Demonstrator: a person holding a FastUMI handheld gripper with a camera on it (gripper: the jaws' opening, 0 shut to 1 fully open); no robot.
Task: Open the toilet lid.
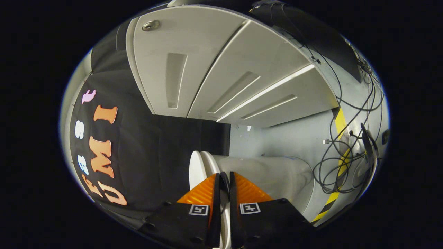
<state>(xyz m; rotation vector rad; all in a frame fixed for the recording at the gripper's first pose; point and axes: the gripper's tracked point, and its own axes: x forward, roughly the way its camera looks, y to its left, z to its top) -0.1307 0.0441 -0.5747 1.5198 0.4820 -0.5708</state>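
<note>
No legible txt or nos.; tongs [224, 180] carry coded squares, unreadable

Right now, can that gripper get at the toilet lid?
Probably yes: the gripper looks shut on the lid, whose thin edge runs between the jaws. Nothing blocks it; the cables lie off to the side.

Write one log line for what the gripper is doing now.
gripper: shut on toilet lid edge | lid: between fingers | toilet body: just beyond | cables: on floor

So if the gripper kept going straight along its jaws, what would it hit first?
Probably nothing new: the gripper already looks shut on the thin white toilet lid. Beyond lies the black cloth wall, though depth is unclear.
</note>
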